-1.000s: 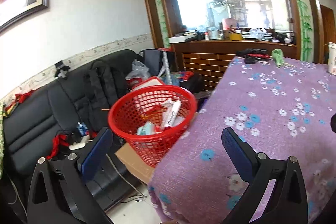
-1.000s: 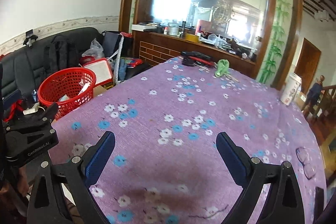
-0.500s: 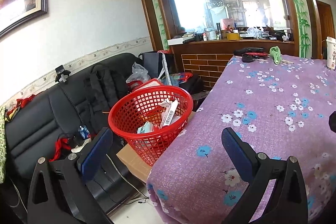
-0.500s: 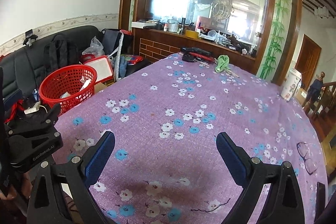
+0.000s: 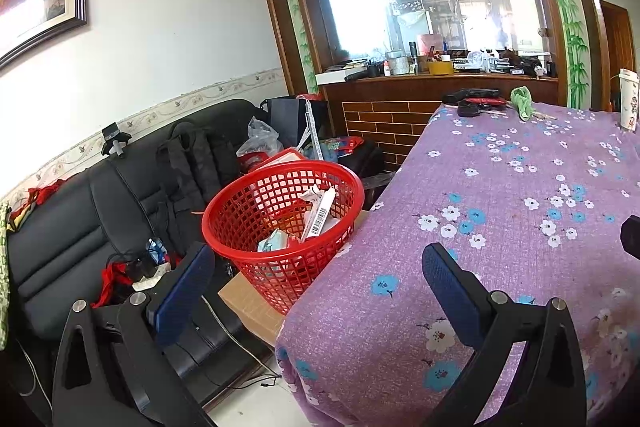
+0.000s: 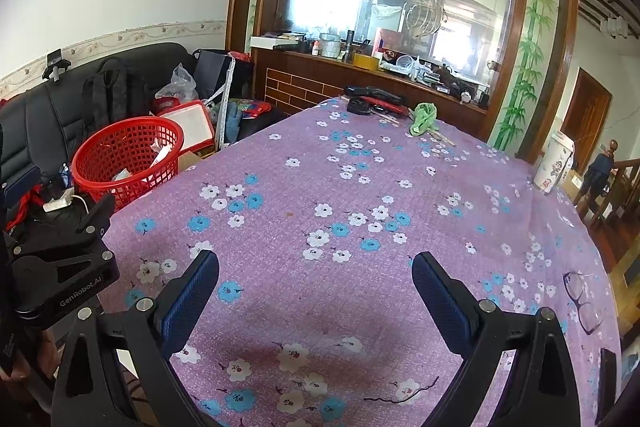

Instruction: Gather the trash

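Both the left gripper [image 5: 316, 279] and the right gripper [image 6: 316, 283] are spread wide, grasping nothing, above the near end of the purple flowered tabletop [image 6: 360, 195]. The red plastic mesh basket [image 5: 280, 223], holding paper and packaging trash [image 5: 316, 215], stands just left of the tabletop's edge, on a cardboard box [image 5: 248, 303].

Left wrist view is aimed past the table [image 5: 520, 211] corner at the red basket [image 5: 280, 223]; right wrist view is held above the tabletop; both are shared.
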Demonstrator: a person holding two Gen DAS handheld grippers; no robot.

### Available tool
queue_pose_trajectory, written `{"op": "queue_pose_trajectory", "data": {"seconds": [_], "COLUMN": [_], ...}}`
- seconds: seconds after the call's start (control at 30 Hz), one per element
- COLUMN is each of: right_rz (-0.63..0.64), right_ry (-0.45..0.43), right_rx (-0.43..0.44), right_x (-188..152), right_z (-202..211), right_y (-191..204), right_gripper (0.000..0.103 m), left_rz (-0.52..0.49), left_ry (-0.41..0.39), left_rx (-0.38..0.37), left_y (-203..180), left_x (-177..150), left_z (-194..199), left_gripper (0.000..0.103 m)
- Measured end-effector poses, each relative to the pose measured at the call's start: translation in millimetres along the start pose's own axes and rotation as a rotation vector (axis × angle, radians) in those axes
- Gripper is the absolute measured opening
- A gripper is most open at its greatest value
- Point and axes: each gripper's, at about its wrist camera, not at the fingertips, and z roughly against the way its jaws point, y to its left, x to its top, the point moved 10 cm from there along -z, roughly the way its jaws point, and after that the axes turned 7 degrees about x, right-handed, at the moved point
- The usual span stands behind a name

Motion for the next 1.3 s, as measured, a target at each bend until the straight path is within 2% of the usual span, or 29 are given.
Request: {"op": "queue_pose_trajectory", "data": {"seconds": [1.3], "right_rz": [0.004], "right_ry": [0.023], "right_rx": [0.002], "right_x": [-5.1], "right_z": [-6.1], "right_y": [3.0], "right_gripper": [0.099], "left_rz": [-0.003], "left_ry": [0.023], "left_rx": [-0.007], "left_y": [1.6], "left_x": [-7.3], "left_z": [-7.2], "left_gripper": [0.103]}}
